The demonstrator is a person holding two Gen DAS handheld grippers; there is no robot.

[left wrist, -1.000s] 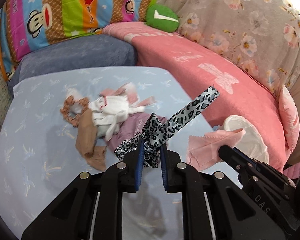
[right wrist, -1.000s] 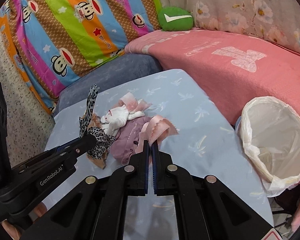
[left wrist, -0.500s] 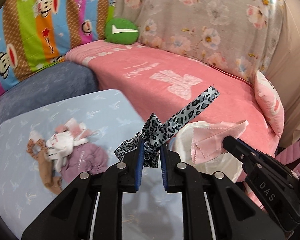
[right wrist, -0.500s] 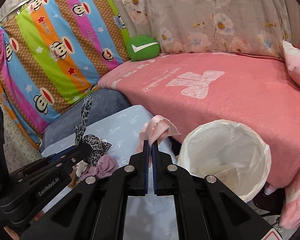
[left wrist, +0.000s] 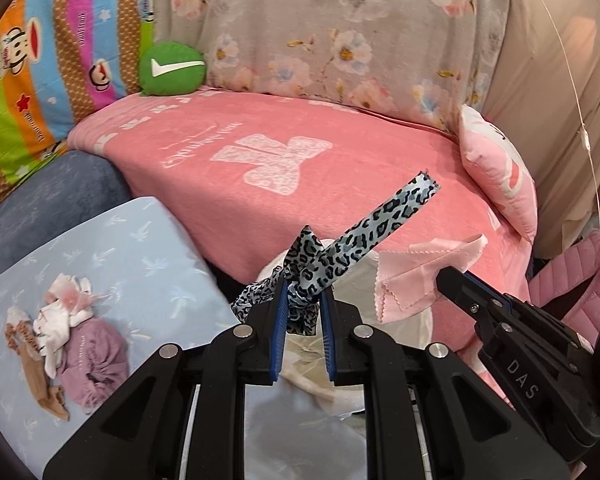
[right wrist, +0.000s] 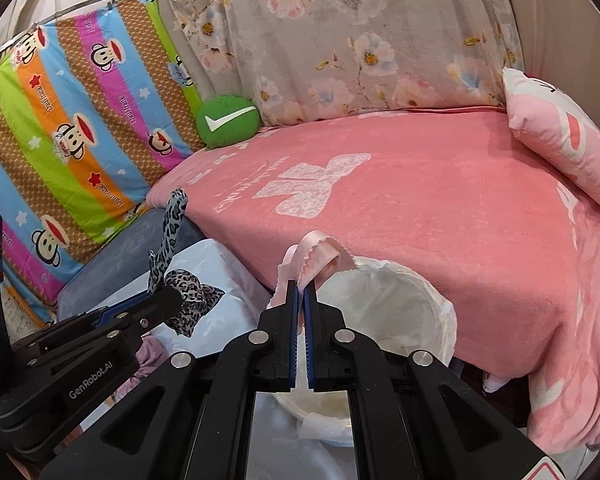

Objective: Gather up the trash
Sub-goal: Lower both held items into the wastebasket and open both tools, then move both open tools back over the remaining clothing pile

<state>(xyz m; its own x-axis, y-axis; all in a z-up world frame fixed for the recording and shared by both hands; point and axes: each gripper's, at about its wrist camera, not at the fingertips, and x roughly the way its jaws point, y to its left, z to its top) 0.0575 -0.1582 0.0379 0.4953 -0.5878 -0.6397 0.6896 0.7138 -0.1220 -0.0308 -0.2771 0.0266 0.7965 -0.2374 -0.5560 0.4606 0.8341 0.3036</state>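
A knotted leopard-print ribbon (left wrist: 328, 264) is sticking up from the left gripper (left wrist: 303, 312), 1 tail pointing up and right. A pink fabric scrap (right wrist: 312, 260) is arching out of the right gripper (right wrist: 300, 312) — just over the white-lined trash bin (right wrist: 432, 300). More scraps (left wrist: 60, 344) are lying heaped on the pale blue desk (left wrist: 148, 248).
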